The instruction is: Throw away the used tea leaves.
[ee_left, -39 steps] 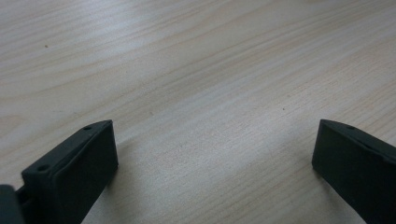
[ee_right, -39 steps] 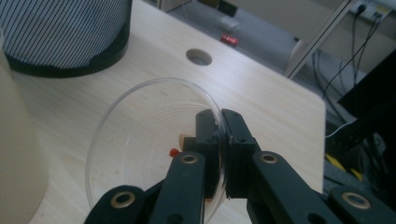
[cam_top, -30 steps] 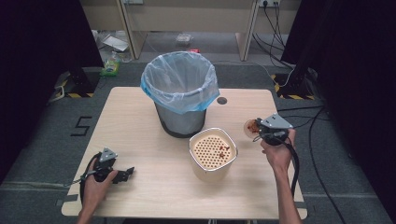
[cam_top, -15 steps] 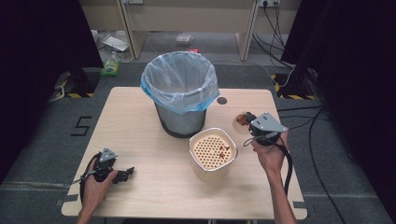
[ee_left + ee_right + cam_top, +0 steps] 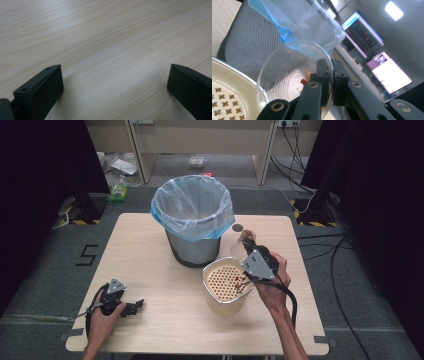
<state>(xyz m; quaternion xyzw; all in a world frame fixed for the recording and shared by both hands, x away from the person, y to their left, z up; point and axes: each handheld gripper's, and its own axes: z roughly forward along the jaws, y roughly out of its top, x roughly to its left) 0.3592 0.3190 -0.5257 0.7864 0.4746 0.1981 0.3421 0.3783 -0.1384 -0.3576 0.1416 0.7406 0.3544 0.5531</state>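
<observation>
Right gripper tilted, clamping cup | left gripper resting low, fingers apart

Cup btm edge cropped

The high view looks forward and down from above the near edge of the desk, taking in the whole top with the lined waste bin at its centre. The left tool's camera sits very close to the bare wood, well left of the bin. The right tool's camera, tilted upward beside the bin, shares it and the perforated cream container with the high view; its blurred background is probably screens.
</observation>
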